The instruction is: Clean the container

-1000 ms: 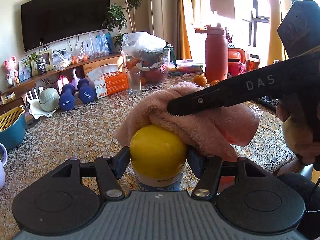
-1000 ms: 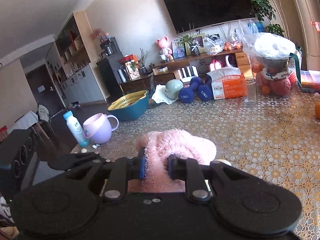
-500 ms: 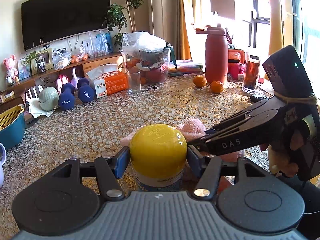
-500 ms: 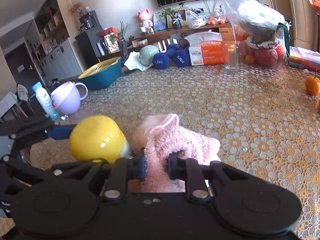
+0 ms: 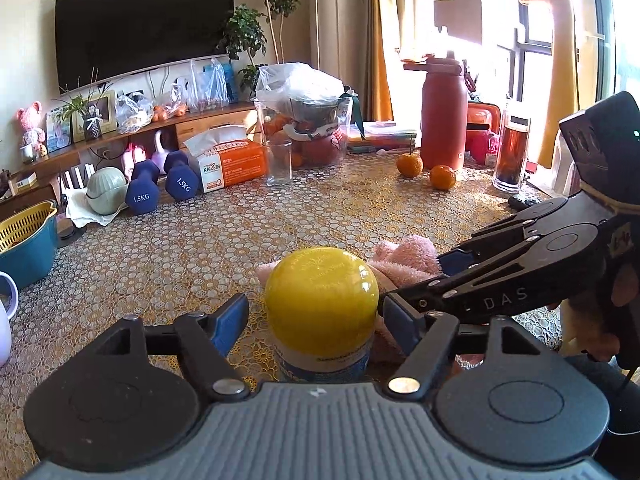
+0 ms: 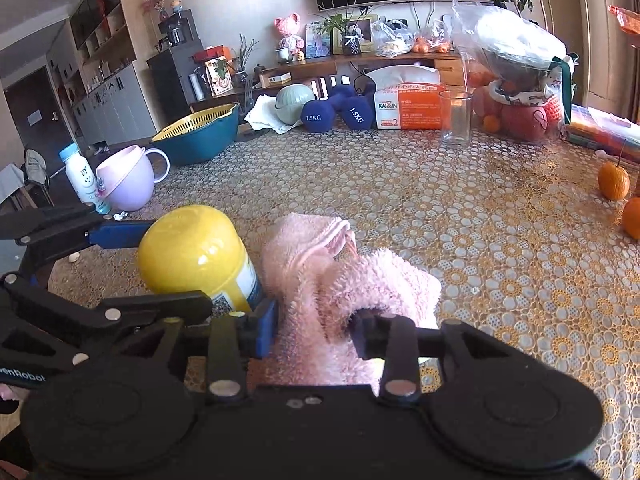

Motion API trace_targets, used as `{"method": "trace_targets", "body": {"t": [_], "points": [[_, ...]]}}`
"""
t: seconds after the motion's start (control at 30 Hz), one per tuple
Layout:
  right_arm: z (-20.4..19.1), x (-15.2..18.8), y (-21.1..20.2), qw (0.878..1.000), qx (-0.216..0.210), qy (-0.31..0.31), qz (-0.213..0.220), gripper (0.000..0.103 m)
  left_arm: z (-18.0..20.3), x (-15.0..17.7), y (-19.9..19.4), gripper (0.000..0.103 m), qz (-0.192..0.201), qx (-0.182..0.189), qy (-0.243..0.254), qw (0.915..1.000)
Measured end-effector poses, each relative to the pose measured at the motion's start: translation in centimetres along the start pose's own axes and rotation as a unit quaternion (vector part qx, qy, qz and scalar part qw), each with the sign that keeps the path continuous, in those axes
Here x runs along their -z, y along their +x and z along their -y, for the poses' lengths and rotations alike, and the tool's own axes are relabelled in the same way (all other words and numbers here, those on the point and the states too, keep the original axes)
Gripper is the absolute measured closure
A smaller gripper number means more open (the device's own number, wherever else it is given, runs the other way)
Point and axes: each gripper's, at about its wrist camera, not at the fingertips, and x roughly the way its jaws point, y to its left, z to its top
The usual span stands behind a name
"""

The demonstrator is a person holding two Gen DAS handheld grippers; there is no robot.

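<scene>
The container [image 5: 320, 300], with a yellow domed lid and a white and blue label, stands upright on the patterned tablecloth [image 5: 280, 220]. My left gripper [image 5: 316, 320] is open around it, with small gaps between the blue pads [image 5: 230, 322] and the lid. The pink towel [image 6: 340, 280] lies bunched on the table just right of the container [image 6: 196, 256]. My right gripper [image 6: 314, 330] is open, its fingers loosely straddling the towel's near end. In the left wrist view the right gripper [image 5: 416, 280] comes in from the right, held by a hand, with the towel [image 5: 404, 256] at its tips.
Along the table's far side stand an empty glass [image 5: 279, 162], an orange tissue box [image 5: 228, 164], blue dumbbells [image 5: 160, 186], a red bottle [image 5: 443, 120] and two oranges [image 5: 442, 177]. A lilac mug [image 6: 128, 178] and a teal basin [image 6: 198, 136] sit at the left.
The towel came off the yellow lid and down onto the table to the container's right. Both grippers' fingers have spread: the left off the container, the right off the towel.
</scene>
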Motion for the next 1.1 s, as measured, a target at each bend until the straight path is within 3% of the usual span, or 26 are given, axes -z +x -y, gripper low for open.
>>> {"method": "trace_targets", "body": {"t": [0.13, 0.27, 0.33, 0.47, 0.6, 1.1], "points": [[-0.1, 0.2, -1.0, 1.000, 0.007, -0.004, 0.004, 0.043, -0.3, -0.1, -0.2, 0.024, 0.002, -0.005, -0.017, 0.9998], [-0.3, 0.4, -2.2, 1.000, 0.011, -0.011, 0.009, 0.034, -0.8, 0.0, -0.8, 0.023, 0.001, -0.006, -0.036, 0.9993], [-0.5, 0.6, -3.1, 0.999, 0.017, -0.018, 0.021, 0.023, -0.9, 0.0, -1.0, 0.019, 0.000, -0.008, -0.044, 0.9990], [-1.0, 1.2, -4.6, 0.999, 0.026, -0.021, 0.042, 0.012, -0.9, 0.0, -1.5, 0.018, -0.004, -0.008, -0.058, 0.9983], [-1.4, 1.8, -5.9, 0.997, 0.038, -0.017, 0.064, 0.001, -0.5, 0.1, -2.1, 0.000, 0.001, -0.014, -0.065, 0.9978], [-2.9, 3.2, -8.3, 0.992, 0.060, -0.002, 0.111, 0.001, 0.9, 0.7, -4.0, 0.000, 0.001, -0.036, -0.078, 0.9963]]}}
